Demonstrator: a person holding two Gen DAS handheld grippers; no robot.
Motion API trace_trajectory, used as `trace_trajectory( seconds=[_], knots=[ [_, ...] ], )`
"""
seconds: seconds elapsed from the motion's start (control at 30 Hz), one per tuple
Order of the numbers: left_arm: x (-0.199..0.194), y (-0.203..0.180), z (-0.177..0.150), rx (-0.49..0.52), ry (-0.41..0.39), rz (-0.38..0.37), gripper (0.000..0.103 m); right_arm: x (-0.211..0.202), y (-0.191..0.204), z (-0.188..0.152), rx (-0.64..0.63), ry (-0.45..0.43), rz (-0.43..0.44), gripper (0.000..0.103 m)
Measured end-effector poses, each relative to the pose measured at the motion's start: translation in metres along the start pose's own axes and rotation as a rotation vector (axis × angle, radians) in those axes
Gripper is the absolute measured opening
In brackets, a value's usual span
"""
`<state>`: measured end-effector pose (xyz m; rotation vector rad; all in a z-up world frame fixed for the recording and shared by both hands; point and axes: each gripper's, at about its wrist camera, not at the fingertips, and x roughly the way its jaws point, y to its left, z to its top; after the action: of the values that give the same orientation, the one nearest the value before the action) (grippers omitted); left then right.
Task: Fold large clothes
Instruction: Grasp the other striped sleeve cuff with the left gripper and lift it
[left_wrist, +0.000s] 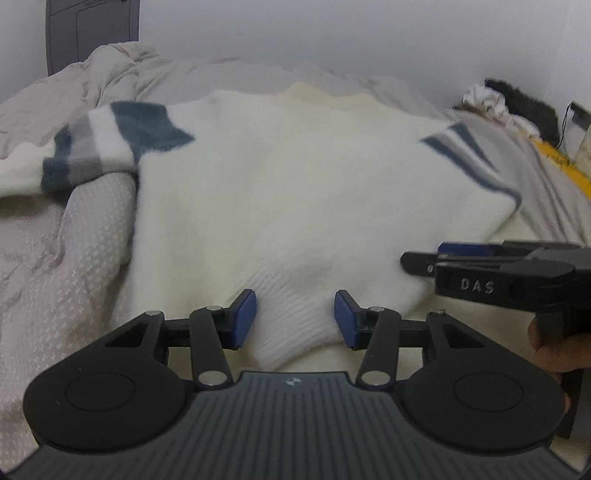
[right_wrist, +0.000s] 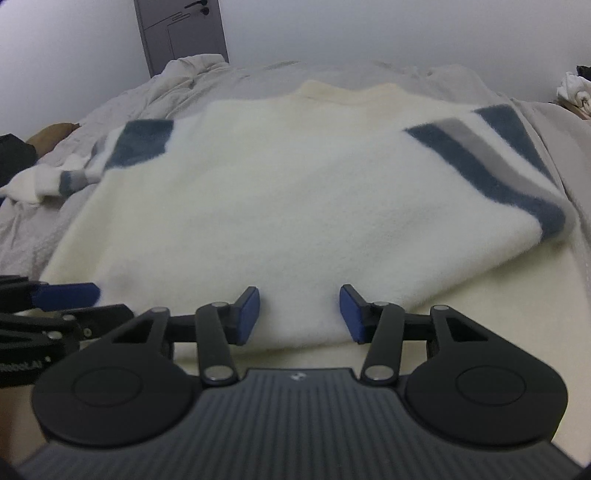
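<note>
Lying flat across the middle of both views, a cream sweater (left_wrist: 295, 192) sits on a bed covered by a pale patterned duvet (left_wrist: 66, 266). Collar (left_wrist: 314, 94) toward the top of the frame, ribbed hem (left_wrist: 291, 325) toward the bottom centre. Blue and grey bands cross each sleeve. Left-of-frame sleeve (left_wrist: 85, 155) is bunched and trails off toward the left edge over the duvet; right-of-frame sleeve (right_wrist: 517, 173) is folded in over the body, its stripes running diagonally to the lower right.

Left gripper (left_wrist: 294, 319): jaws spread wide, blue pads (left_wrist: 245, 317) either side of the ribbed hem. Hem fabric bulges up between them, but neither pad is pressed into it; nothing clamped.

Right gripper (right_wrist: 299, 314): jaws likewise parted, hovering at the sweater's near edge, bottom centre of its own view. Fabric lies between and below the pads; contact cannot be told. In the left wrist view the same gripper enters from the right edge, a hand (left_wrist: 554, 347) visible beneath it.

Grey door (right_wrist: 183, 35) in the upper left of the right wrist view, against a plain wall. Rumpled bedding (right_wrist: 192, 70) piled below it. Dark and white clutter (left_wrist: 513, 103) at the upper right of the left wrist view, with a yellow strip (left_wrist: 565, 162) just below.
</note>
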<state>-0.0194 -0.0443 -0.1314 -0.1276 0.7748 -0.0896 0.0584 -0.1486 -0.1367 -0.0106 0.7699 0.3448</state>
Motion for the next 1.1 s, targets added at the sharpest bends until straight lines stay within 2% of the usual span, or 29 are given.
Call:
trace_trajectory(
  seconds=[0.07, 0.17, 0.33, 0.37, 0.5, 0.6, 0.7, 0.8, 0.93, 1.1],
  knots=[
    [-0.003, 0.011, 0.005, -0.048, -0.017, -0.013, 0.056, -0.001, -0.001, 0.0, 0.016, -0.001, 0.002, 0.05],
    [-0.009, 0.043, 0.021, -0.159, -0.077, 0.042, 0.065, -0.004, -0.001, -0.002, 0.025, -0.003, 0.007, 0.05],
    [-0.012, 0.122, 0.044, -0.418, -0.19, 0.131, 0.068, -0.005, -0.007, -0.001, 0.043, -0.003, 0.015, 0.05],
    [-0.01, 0.14, 0.046, -0.472, -0.206, 0.14, 0.071, -0.004, -0.007, -0.001, 0.044, -0.003, 0.016, 0.05],
    [-0.002, 0.203, 0.048, -0.656, -0.267, 0.165, 0.072, -0.003, -0.006, -0.002, 0.047, -0.006, 0.016, 0.05],
    [-0.001, 0.239, 0.044, -0.73, -0.351, 0.217, 0.072, -0.002, -0.006, -0.003, 0.047, -0.01, 0.014, 0.051],
    [-0.005, 0.281, 0.033, -0.871, -0.421, 0.213, 0.072, -0.001, -0.004, -0.004, 0.032, -0.015, 0.005, 0.051],
    [-0.023, 0.315, 0.014, -1.024, -0.596, 0.192, 0.071, 0.001, -0.001, -0.003, 0.029, -0.014, -0.006, 0.051],
    [-0.029, 0.352, 0.003, -1.118, -0.667, 0.191, 0.07, 0.006, 0.003, 0.0, 0.035, -0.016, -0.009, 0.054],
    [-0.02, 0.378, 0.008, -1.134, -0.659, 0.224, 0.07, 0.012, 0.005, 0.003, 0.038, -0.023, -0.01, 0.055]
  ],
)
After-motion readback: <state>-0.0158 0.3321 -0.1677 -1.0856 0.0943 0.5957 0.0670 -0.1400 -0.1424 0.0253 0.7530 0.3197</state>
